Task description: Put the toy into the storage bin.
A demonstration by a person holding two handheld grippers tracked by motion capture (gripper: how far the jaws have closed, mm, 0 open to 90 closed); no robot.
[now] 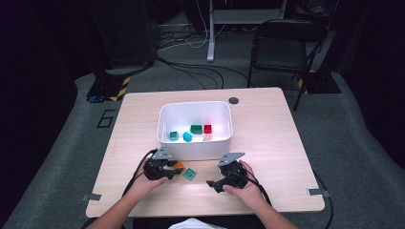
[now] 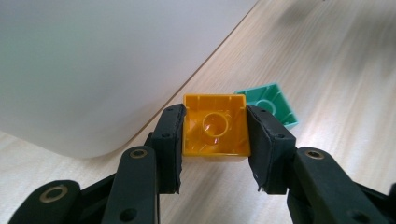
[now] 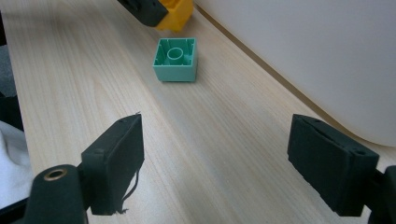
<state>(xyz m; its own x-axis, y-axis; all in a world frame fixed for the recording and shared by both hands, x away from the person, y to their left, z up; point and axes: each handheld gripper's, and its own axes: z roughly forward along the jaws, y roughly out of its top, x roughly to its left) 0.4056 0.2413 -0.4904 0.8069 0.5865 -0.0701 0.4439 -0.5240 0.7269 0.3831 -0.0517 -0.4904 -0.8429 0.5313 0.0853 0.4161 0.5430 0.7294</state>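
An orange brick (image 2: 215, 126) lies hollow side up on the wooden table, close to the white bin's (image 2: 93, 70) front wall. My left gripper (image 2: 215, 119) is shut on it, one pad pressing each side. In the high view the left gripper (image 1: 165, 170) holds the orange brick (image 1: 178, 165) just in front of the bin (image 1: 163, 125). A green brick (image 1: 190, 174), also hollow side up, rests right beside it (image 2: 268, 103). My right gripper (image 1: 216, 184) stands open over bare table, with the green brick (image 3: 176, 59) well ahead of its jaws (image 3: 219, 140).
The bin holds several small bricks (image 1: 196, 129) in green, red, cyan and pink. Its wall (image 3: 327, 56) runs along the right of the right gripper view. A dark round mark (image 1: 233, 100) sits near the table's far edge. A folding chair (image 1: 282, 45) stands beyond the table.
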